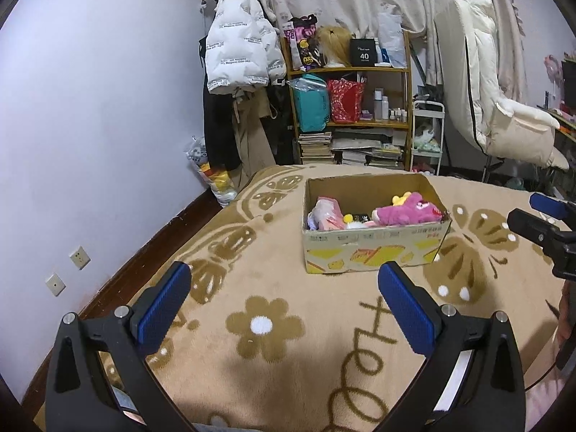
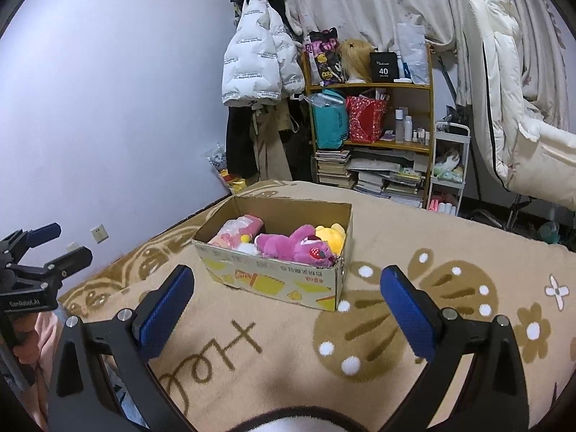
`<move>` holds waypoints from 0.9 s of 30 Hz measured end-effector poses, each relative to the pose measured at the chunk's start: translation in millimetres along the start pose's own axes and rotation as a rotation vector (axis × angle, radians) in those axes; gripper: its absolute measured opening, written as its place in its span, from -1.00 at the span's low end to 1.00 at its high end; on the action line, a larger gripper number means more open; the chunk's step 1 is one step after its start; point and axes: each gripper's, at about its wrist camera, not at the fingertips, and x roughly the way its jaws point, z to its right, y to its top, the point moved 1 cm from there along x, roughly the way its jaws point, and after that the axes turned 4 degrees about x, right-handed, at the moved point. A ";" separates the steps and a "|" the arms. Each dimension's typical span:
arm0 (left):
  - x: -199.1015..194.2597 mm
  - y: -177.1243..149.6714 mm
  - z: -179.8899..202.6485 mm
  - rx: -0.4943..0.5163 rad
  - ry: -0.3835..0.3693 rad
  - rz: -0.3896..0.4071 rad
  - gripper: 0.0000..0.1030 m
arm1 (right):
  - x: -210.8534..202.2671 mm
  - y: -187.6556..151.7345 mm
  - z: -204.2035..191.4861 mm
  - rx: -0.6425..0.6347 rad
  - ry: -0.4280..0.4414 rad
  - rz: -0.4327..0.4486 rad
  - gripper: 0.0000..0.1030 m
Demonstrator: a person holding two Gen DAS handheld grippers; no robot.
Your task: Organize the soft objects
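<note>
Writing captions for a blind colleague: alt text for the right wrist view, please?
An open cardboard box holding a pink plush toy and a yellow one sits on a beige blanket, beyond the open, empty right hand-held gripper.

Both views are evenly lit by cool, diffuse indoor light; the source is not seen. The wall (image 1: 90,126) is rendered bluish-white, without glare. Soft shadows are cast on the blanket (image 1: 288,378) toward 6 o'clock, and a short shadow is seen beside the cardboard box (image 2: 273,280). Strong fisheye bending is seen at the edges, with black corners at 1, 5, 7 and 11 o'clock. The centre is sharp; the shelf (image 2: 370,115) is slightly soft. Mild noise is present.
</note>
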 end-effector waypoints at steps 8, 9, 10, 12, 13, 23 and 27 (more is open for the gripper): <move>4.9 -7.8 17.0 0.069 0.008 -0.013 0.99 | 4.6 -19.8 -1.5 0.003 -0.005 -0.036 1.00; 5.6 -8.4 17.9 0.073 0.007 -0.014 0.99 | 4.7 -20.2 -1.1 0.005 -0.008 -0.036 1.00; 7.0 -9.1 18.9 0.077 0.003 -0.016 0.99 | 4.7 -20.2 -0.3 0.011 -0.008 -0.035 1.00; 8.6 -10.0 20.3 0.079 0.001 -0.020 0.99 | 4.6 -20.0 4.5 0.026 -0.008 -0.031 1.00; 9.7 -10.6 21.1 0.080 0.000 -0.022 0.99 | 4.0 -20.2 6.8 0.034 -0.013 -0.028 1.00; 11.9 -10.4 21.8 0.078 0.012 -0.016 0.99 | 3.6 -20.3 20.0 0.088 -0.017 -0.031 1.00; 12.3 -9.5 19.6 0.070 0.020 -0.010 0.99 | 4.5 -21.6 18.2 0.073 -0.016 -0.039 1.00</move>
